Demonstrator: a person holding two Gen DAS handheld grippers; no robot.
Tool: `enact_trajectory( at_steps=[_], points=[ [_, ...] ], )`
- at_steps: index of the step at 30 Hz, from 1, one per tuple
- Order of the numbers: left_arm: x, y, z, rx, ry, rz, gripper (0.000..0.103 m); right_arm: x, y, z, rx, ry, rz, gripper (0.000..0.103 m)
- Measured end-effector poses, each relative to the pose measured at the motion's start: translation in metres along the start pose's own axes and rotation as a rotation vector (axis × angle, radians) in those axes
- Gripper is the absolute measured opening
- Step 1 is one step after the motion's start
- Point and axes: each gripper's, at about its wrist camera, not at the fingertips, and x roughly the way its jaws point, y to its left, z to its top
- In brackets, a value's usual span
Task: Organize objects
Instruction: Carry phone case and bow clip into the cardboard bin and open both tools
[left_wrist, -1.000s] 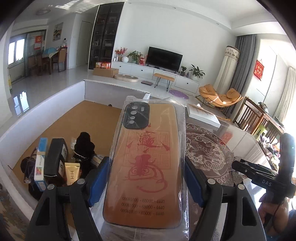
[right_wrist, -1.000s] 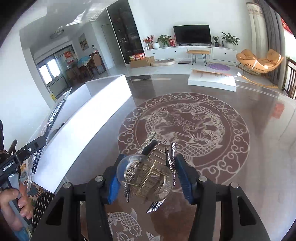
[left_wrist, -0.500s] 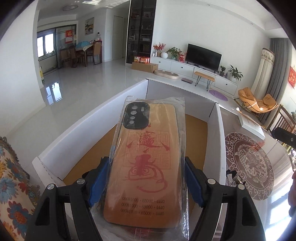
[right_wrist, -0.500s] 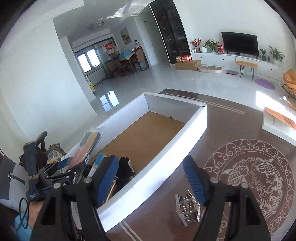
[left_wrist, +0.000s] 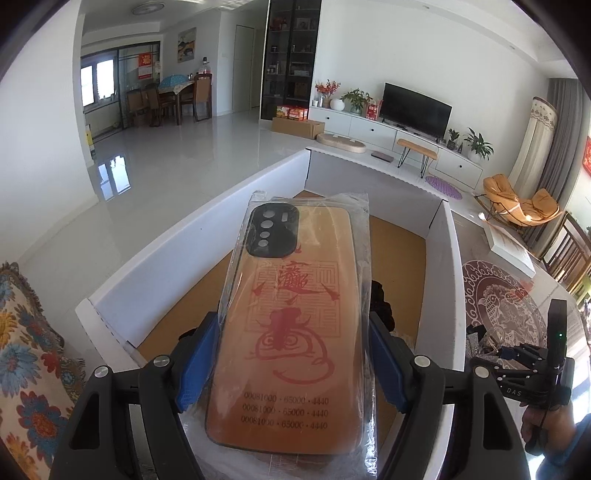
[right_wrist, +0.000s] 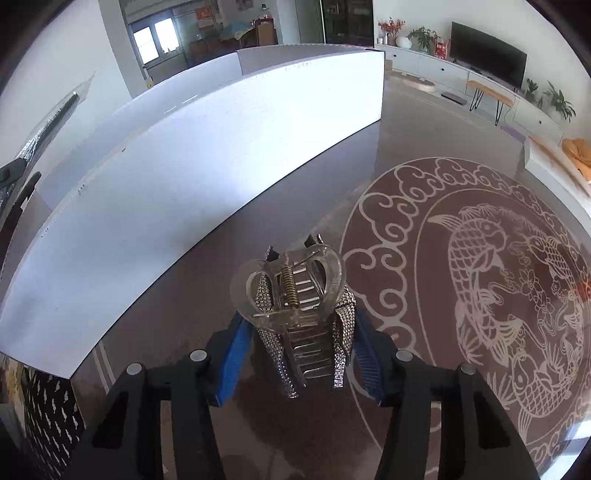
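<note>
1. Gripping a phone case (left_wrist: 291, 325) sealed in a clear plastic sleeve, the left gripper (left_wrist: 291, 363) has its blue pads (left_wrist: 195, 360) pressed against both long edges of the sleeve, spread about as wide as the case.
2. That case is orange-tan with red printed characters and a black camera cutout at the far end. It's held up over the near end of a white cardboard box (left_wrist: 199, 236) with a brown floor.
3. Something black (left_wrist: 380, 302) sits inside the box just right of the case, mostly hidden, can't tell what it is.
4. Right gripper (right_wrist: 299, 350) is clamped on a hair claw clip (right_wrist: 299, 317), clear plastic with rhinestone strips and a visible metal spring. Blue pads (right_wrist: 232, 354) squeeze it from both sides, jaws fairly narrow.
5. The clip is right at the dark glossy desk (right_wrist: 258, 206), beside the box's white outer wall (right_wrist: 184, 155) and next to the round fish pattern (right_wrist: 491, 288). Can't tell whether it's touching the desk or just above it.
</note>
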Motion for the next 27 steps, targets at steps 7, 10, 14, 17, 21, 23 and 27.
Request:
enact_trajectory(
  at_steps=[7, 10, 14, 17, 21, 23, 27],
  points=[
    [0.031, 0.01, 0.007, -0.033, 0.06, 0.03, 0.075, -0.085, 0.032, 0.052, 0.013, -0.17, 0.135, 0.054],
    [0.052, 0.004, 0.01, -0.022, 0.118, 0.067, 0.075, -0.087, 0.079, 0.089, -0.032, -0.151, 0.234, 0.054],
    [0.068, 0.013, 0.011, -0.017, 0.185, 0.116, 0.076, -0.055, 0.154, 0.112, -0.142, -0.079, 0.245, 0.054],
    [0.062, 0.018, 0.008, 0.0, 0.184, 0.119, 0.078, -0.018, 0.189, 0.111, -0.213, 0.039, 0.251, 0.058],
    [0.04, 0.026, 0.004, 0.021, 0.129, 0.135, 0.1, -0.008, 0.199, 0.102, -0.265, 0.075, 0.254, 0.069],
    [0.028, 0.03, 0.006, 0.005, 0.095, 0.178, 0.103, -0.018, 0.19, 0.105, -0.236, 0.045, 0.268, 0.078],
    [0.013, 0.026, 0.009, -0.033, 0.12, 0.251, 0.103, -0.05, 0.17, 0.118, -0.157, -0.042, 0.231, 0.092]
  ],
)
